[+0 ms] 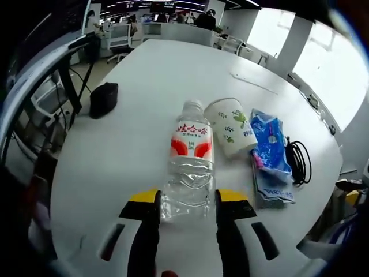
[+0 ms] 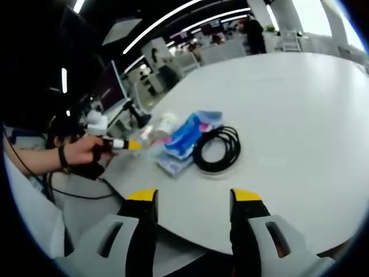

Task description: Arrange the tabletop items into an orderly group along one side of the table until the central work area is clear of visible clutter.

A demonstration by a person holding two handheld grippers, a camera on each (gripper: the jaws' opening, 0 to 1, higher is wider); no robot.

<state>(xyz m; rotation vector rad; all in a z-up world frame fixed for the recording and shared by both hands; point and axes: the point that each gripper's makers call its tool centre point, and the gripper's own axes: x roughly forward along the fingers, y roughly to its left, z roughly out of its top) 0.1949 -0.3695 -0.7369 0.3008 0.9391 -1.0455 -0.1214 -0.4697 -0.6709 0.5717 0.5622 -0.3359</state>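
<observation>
Presently, working left to right, we note a small black pouch (image 1: 104, 99) near the left edge of the round white table (image 1: 150, 75). Our left gripper (image 1: 188, 209) stands clamped on the base of a clear plastic water bottle with a red-and-white label (image 1: 189, 167), lying flat toward the near edge. Just beside it lie a white paper cup with green print (image 1: 232, 126), a blue tissue pack (image 1: 270, 151) and a coiled black cable (image 1: 298, 163). We judge the bottle light, smooth, and crushable; grip it at the firmer base. Our right gripper (image 2: 195, 199) hangs apart, holding nothing.
</observation>
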